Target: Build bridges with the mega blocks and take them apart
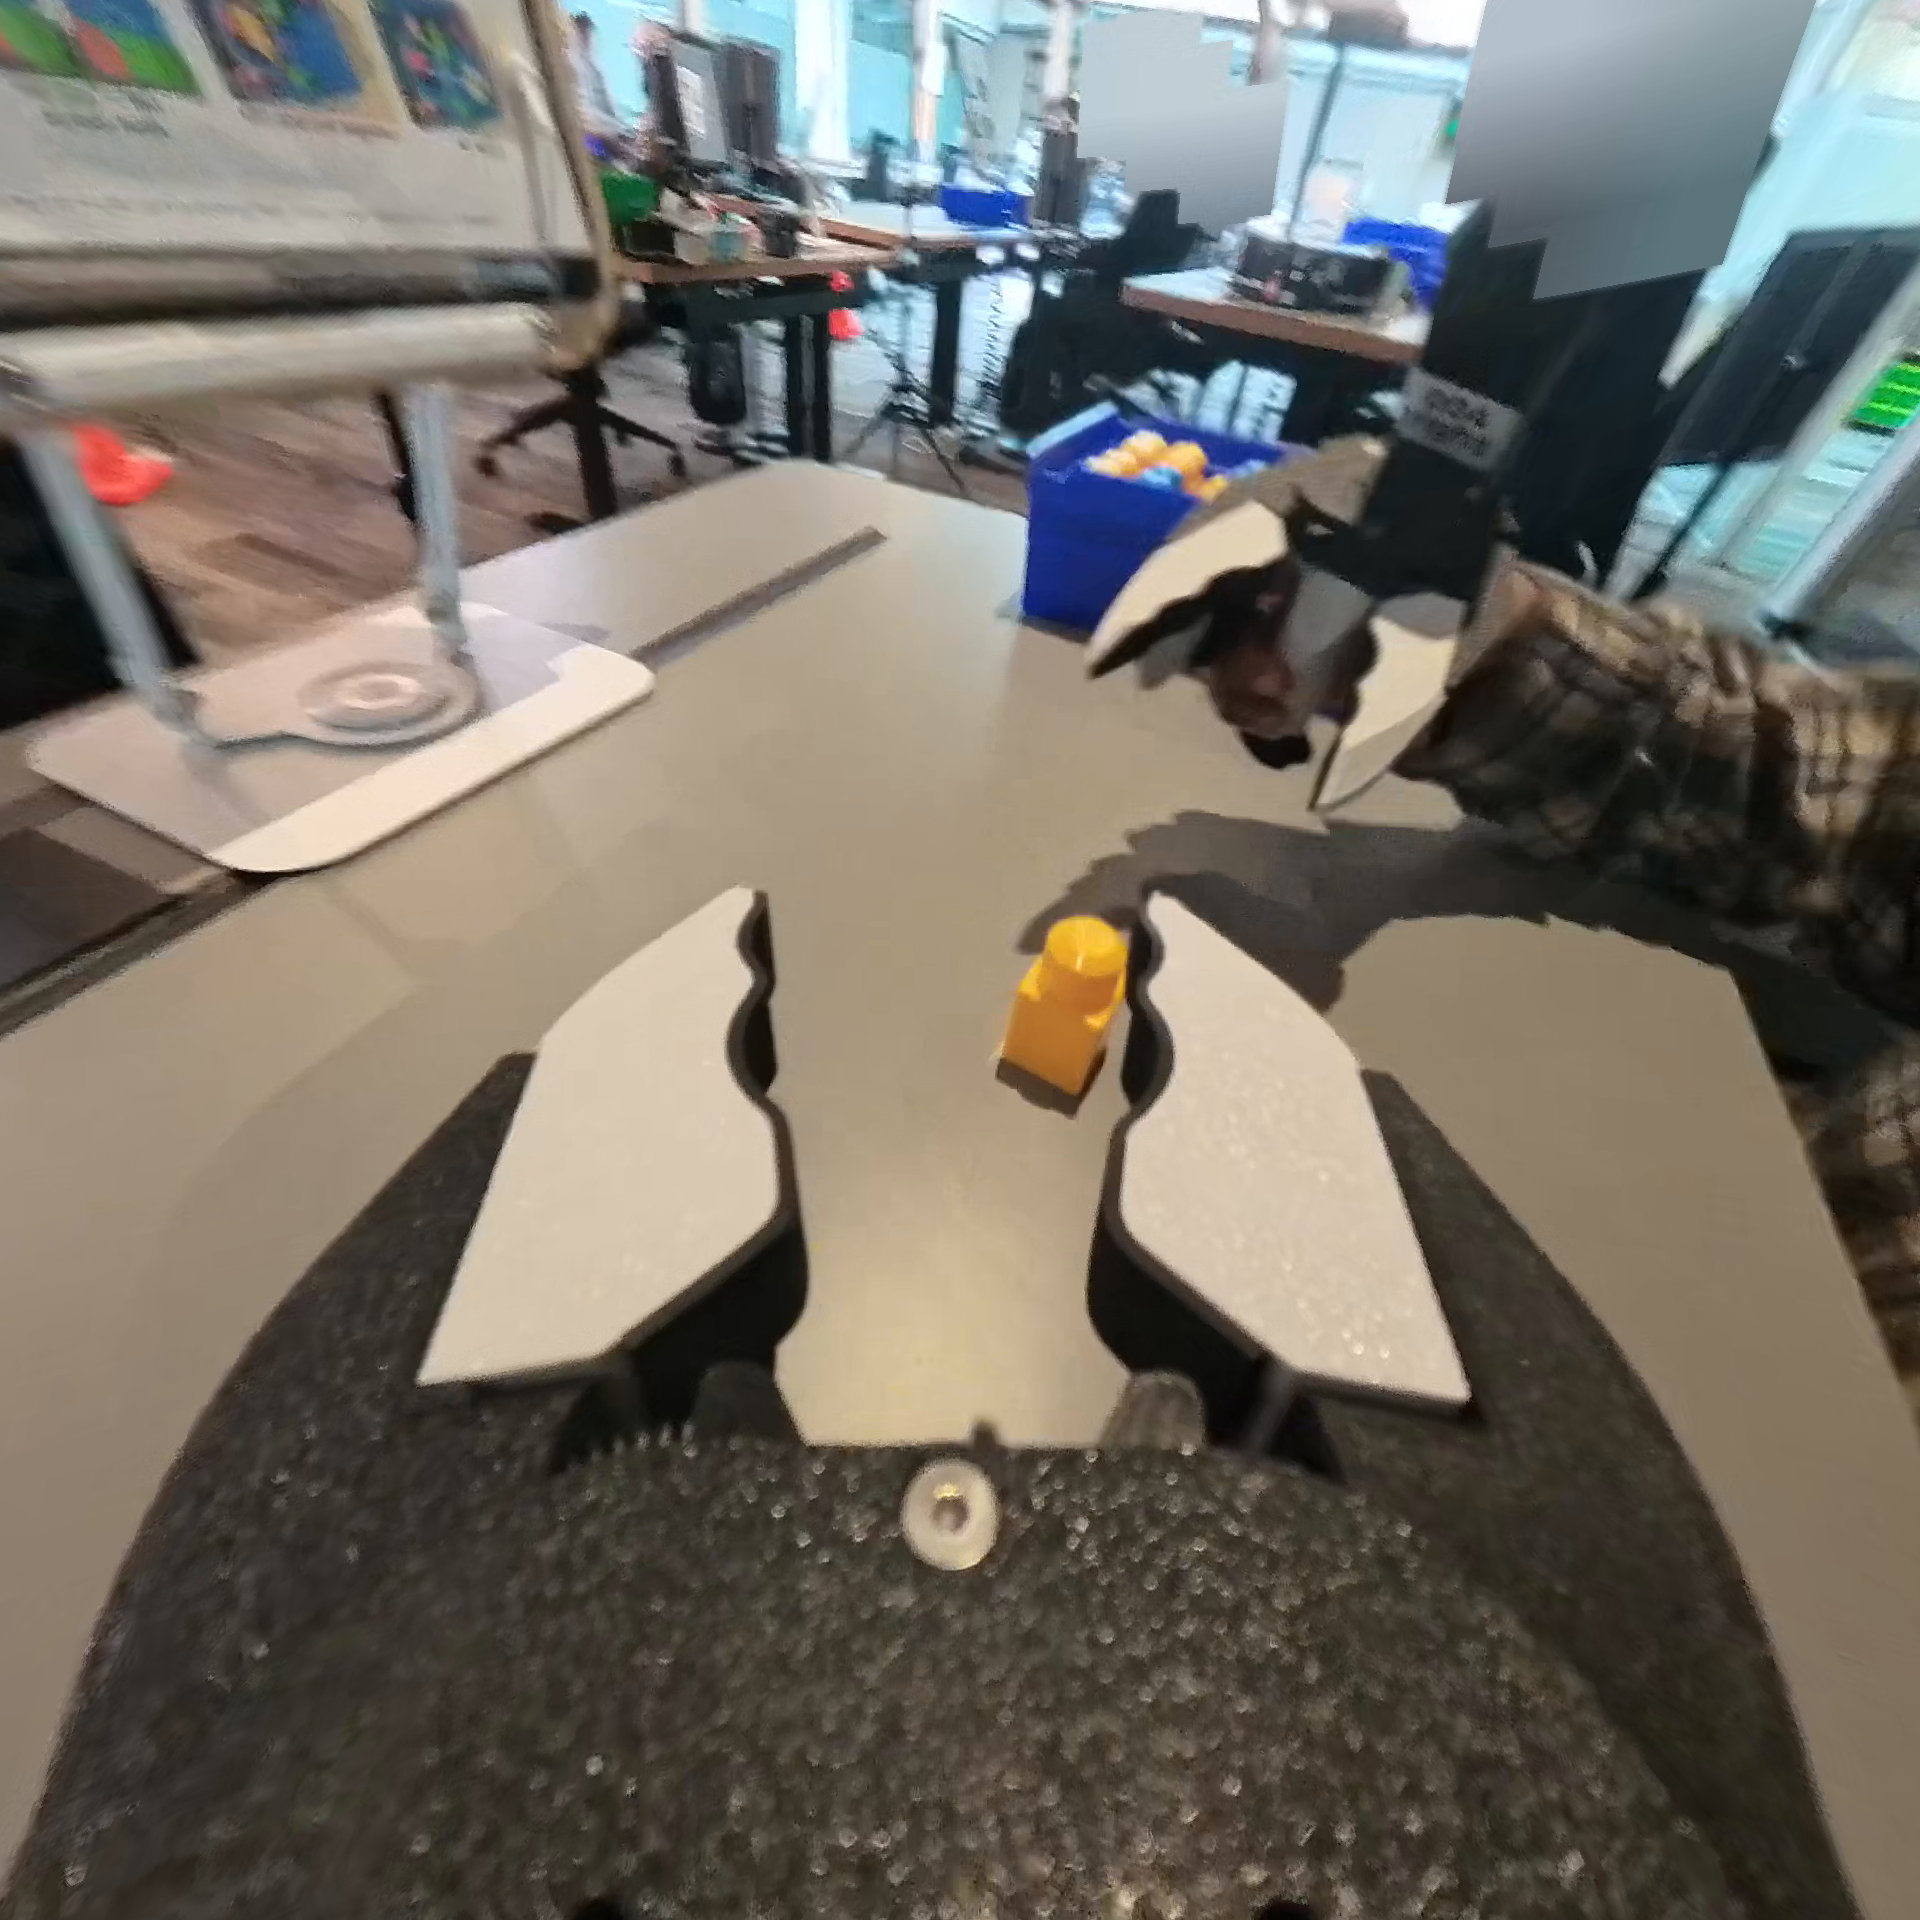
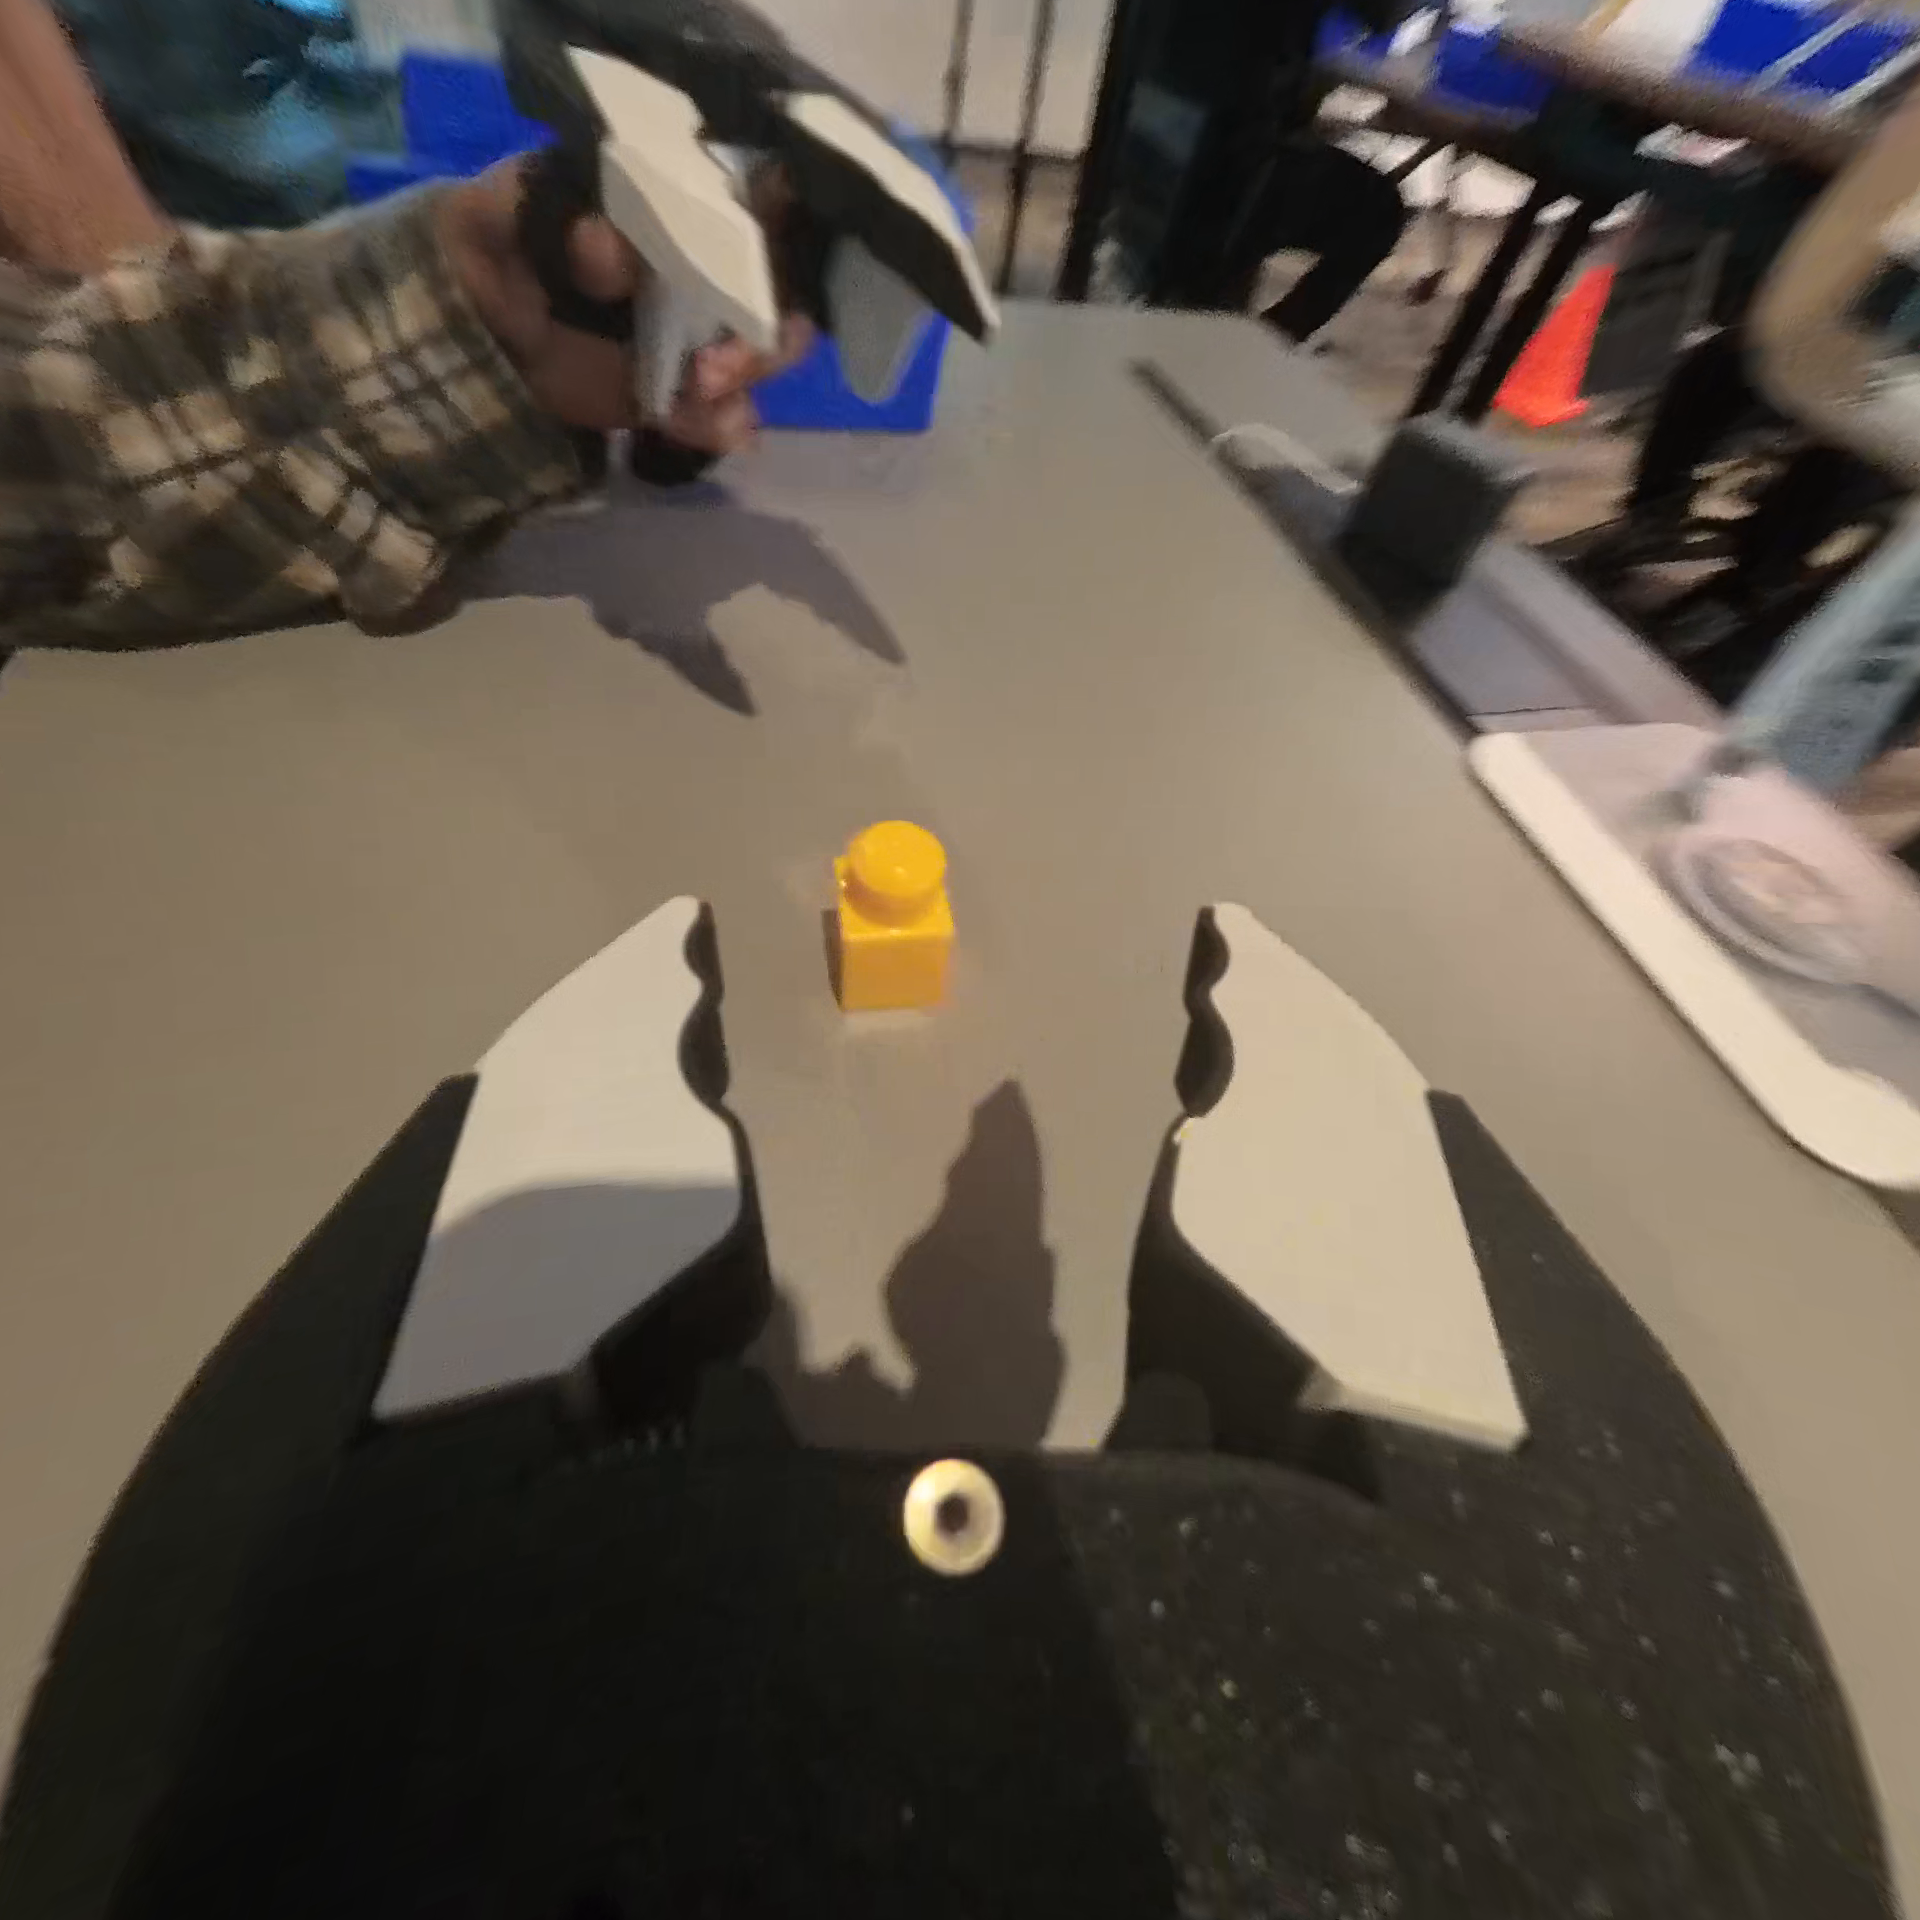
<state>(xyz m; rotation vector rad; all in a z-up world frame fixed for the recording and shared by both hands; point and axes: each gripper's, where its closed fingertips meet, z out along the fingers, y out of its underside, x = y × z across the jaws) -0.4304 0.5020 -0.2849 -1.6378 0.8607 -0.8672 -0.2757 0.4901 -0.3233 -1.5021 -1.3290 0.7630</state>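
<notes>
**One yellow block on the bench, both grippers empty**

A single yellow block (image 1: 1065, 1003) stood upright on the grey bench (image 1: 883, 727), its one stud on top. In the left wrist view it sat between the fingers of the left gripper (image 1: 951, 914), close to the finger at 3 o'clock and apart from the one at 9 o'clock; whether it touched the near finger could not be told. The left gripper's jaws stood wide and held nothing.

In the right wrist view the block (image 2: 894, 920) lay just ahead of the right gripper (image 2: 951, 914), slightly toward 11 o'clock of the gap's middle, beyond the fingertips and touching neither. The right gripper's jaws were wide too, and empty.

Each view caught the other gripper farther off. The right gripper (image 1: 1210, 722) showed at 2 o'clock in the left view, raised over the bench, with a hand (image 1: 1262, 675) in a plaid sleeve (image 1: 1662, 748) behind it. The left gripper (image 2: 878, 301) showed at 11 o'clock in the right view, also raised, casting a shadow on the bench.

A blue bin (image 1: 1112, 530) holding yellow and blue blocks stood at the far side of the bench, at 1 o'clock in the left view. A white stand base (image 1: 343, 748) rested at 10 o'clock. Both views were blurred.
</notes>
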